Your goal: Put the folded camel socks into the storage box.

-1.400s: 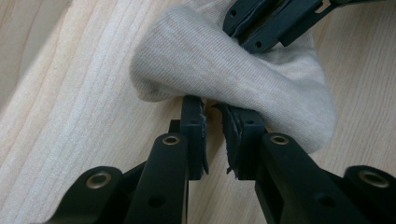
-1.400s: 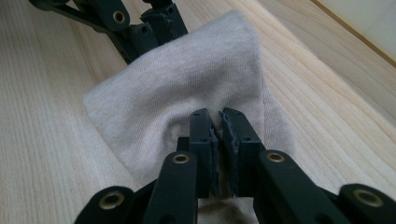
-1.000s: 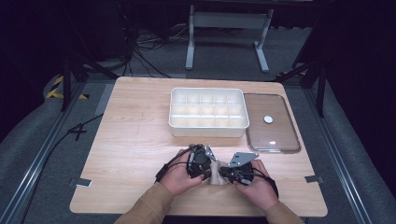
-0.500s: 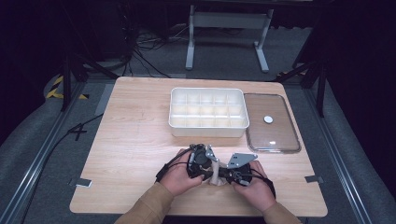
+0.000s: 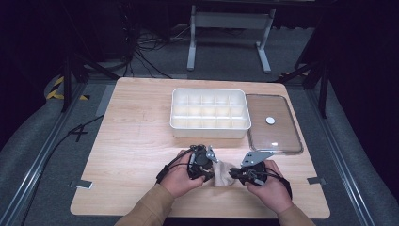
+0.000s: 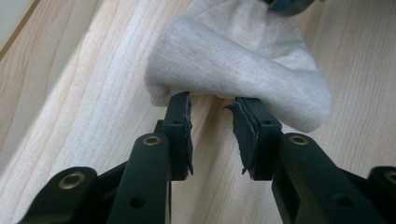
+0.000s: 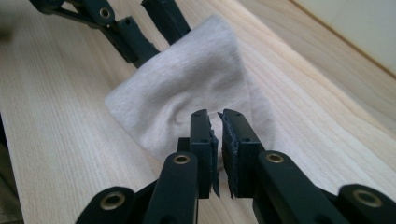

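A small beige cloth (image 5: 221,172) lies on the wooden table (image 5: 141,136) near its front edge, between the two hand-held grippers. My left gripper (image 5: 211,170) reaches it from the left. In the left gripper view that gripper (image 6: 211,105) is open, its tips at the cloth's (image 6: 233,65) near edge with bare wood showing in the gap. My right gripper (image 5: 234,174) comes from the right. In the right gripper view its jaws (image 7: 217,117) stand almost together on the cloth's (image 7: 187,84) edge, and creases spread out from the pinch. The left gripper (image 7: 163,46) shows at the cloth's far side.
A white tray with several compartments (image 5: 209,133) stands just beyond the grippers at the table's middle. A clear lid (image 5: 277,136) with a white knob lies flat to its right. The table's front edge runs close below the hands.
Hardly anything has changed: both hands stay at the cloth near the front edge, with only slight shifts of the grippers.
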{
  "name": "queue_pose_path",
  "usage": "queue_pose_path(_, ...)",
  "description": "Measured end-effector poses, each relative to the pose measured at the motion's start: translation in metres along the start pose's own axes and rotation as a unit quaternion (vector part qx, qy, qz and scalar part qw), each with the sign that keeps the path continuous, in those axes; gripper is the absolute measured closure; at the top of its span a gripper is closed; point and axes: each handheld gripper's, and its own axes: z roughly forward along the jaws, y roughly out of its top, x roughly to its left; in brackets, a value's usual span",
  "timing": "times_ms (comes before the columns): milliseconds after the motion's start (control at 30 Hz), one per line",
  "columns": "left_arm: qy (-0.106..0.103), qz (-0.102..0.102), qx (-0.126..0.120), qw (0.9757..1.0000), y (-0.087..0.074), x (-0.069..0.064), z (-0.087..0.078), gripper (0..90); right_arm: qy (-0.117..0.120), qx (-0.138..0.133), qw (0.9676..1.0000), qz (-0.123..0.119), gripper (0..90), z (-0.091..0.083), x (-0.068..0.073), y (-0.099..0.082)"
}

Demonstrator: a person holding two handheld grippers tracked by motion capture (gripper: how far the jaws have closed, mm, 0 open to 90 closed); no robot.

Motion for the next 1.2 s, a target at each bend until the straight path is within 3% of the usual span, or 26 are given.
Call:
queue_pose_path(200,-0.010,0.020,0.002,0.9997,0.003,-0.004,0.000,66.8,0.011,-0.005,0.9998,-0.019,77.5,0.015,0.006,0.000)
queue_pose_path(433,-0.008,0.046,0.008,0.9989,0.005,-0.011,0.005,64.3,0.008,-0.005,0.9997,-0.024,84.3,0.026,0.010,0.001)
queue_pose_path(800,-0.004,0.059,0.028,0.9979,0.005,-0.010,0.009,62.1,0.008,-0.027,0.9993,-0.023,89.3,0.032,0.016,0.000)
queue_pose_path(967,-0.009,0.047,0.027,0.9985,0.003,-0.007,0.008,62.8,0.016,-0.024,0.9994,-0.016,87.2,0.024,0.010,0.001)
queue_pose_path(1200,-0.010,0.043,0.024,0.9987,0.002,-0.006,0.006,62.6,-0.019,-0.018,0.9996,-0.012,89.0,-0.008,-0.006,0.003)
